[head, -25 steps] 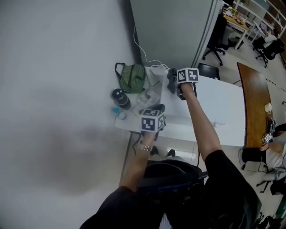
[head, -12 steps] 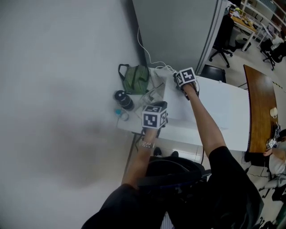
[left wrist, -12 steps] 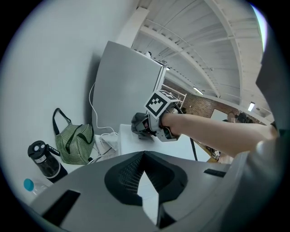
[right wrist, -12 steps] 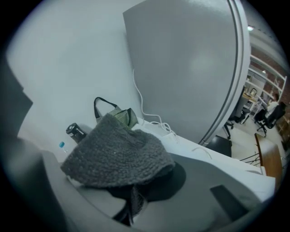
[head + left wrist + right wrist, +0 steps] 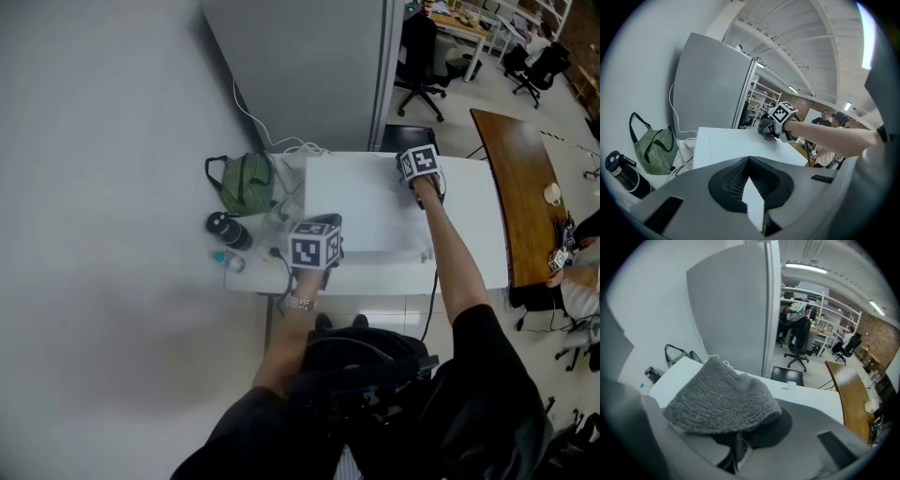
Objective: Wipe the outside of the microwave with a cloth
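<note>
The right hand-held gripper [image 5: 737, 446] is clenched on the grey cloth [image 5: 722, 399], which lies on the far right corner of the microwave's [image 5: 361, 206] top. The left hand-held gripper [image 5: 751, 187], clenched and empty, is at the near left corner.

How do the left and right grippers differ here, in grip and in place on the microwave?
The right gripper is shut on a grey cloth; the left gripper has its jaws together, holding nothing. The right gripper is at the far right corner of the top of the microwave, the left gripper by its near left edge. Both carry a square-marker cube.
</note>
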`<move>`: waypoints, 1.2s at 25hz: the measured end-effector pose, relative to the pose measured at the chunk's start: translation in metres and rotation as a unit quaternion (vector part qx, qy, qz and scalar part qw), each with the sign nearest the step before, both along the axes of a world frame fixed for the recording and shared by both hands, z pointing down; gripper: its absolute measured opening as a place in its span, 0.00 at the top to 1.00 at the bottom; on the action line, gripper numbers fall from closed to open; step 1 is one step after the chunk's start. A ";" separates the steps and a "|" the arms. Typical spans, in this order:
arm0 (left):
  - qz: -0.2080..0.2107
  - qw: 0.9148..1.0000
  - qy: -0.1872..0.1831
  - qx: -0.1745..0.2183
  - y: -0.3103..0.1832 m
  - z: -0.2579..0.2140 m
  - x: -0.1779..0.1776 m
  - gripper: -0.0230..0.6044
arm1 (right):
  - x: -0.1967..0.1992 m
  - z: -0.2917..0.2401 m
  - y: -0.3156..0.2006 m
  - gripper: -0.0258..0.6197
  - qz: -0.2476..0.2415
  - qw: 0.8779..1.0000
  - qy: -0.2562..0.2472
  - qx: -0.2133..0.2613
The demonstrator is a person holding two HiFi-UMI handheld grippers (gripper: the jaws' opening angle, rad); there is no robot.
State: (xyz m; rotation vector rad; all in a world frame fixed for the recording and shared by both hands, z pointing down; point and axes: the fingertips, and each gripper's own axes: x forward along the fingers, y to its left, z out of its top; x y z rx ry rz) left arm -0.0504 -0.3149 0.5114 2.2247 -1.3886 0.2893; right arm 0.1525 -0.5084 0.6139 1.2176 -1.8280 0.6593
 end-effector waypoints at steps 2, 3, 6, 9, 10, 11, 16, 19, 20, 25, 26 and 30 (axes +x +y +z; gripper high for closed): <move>0.008 1.000 0.001 0.001 0.001 -0.002 0.007 0.97 | 0.040 -0.001 -0.003 0.93 0.024 1.000 0.008 0.008; 0.010 1.000 0.002 0.002 0.003 -0.003 0.009 0.97 | 0.056 -0.001 -0.003 0.93 0.033 0.999 0.011 0.011; 0.010 1.000 0.003 0.002 0.008 -0.005 0.008 0.97 | 0.089 0.000 -0.004 0.93 0.050 0.998 0.030 0.018; 0.000 1.000 0.000 0.003 0.010 -0.005 -0.001 0.97 | 0.107 -0.001 -0.008 0.93 0.071 0.996 0.053 0.017; -0.005 1.000 -0.001 0.003 0.011 -0.005 -0.005 0.97 | 0.106 -0.003 -0.008 0.93 0.076 0.996 0.052 0.015; -0.010 1.000 -0.002 0.003 0.012 -0.004 -0.008 0.97 | 0.099 -0.006 -0.005 0.94 0.076 0.996 0.046 0.016; -0.031 0.999 -0.008 -0.012 0.010 0.010 -0.021 0.97 | -0.046 -0.053 0.024 0.94 -0.036 0.995 -0.076 0.063; -0.042 0.999 -0.008 -0.009 0.012 0.009 -0.024 0.97 | -0.171 -0.090 0.059 0.94 -0.147 0.972 -0.151 0.101; -0.045 0.999 -0.010 -0.007 0.011 0.009 -0.025 0.97 | -0.205 -0.091 0.073 0.94 -0.174 0.966 -0.165 0.093; -0.048 0.999 -0.015 -0.013 0.019 0.011 -0.028 0.97 | -0.279 -0.037 0.121 0.94 -0.225 0.966 -0.124 -0.014; -0.050 0.999 -0.014 -0.015 0.021 0.013 -0.030 0.97 | -0.279 -0.027 0.123 0.94 -0.227 0.968 -0.105 -0.021; -0.054 0.998 -0.013 -0.030 0.023 0.026 -0.032 0.97 | -0.258 -0.005 0.116 0.94 -0.218 0.974 -0.052 -0.030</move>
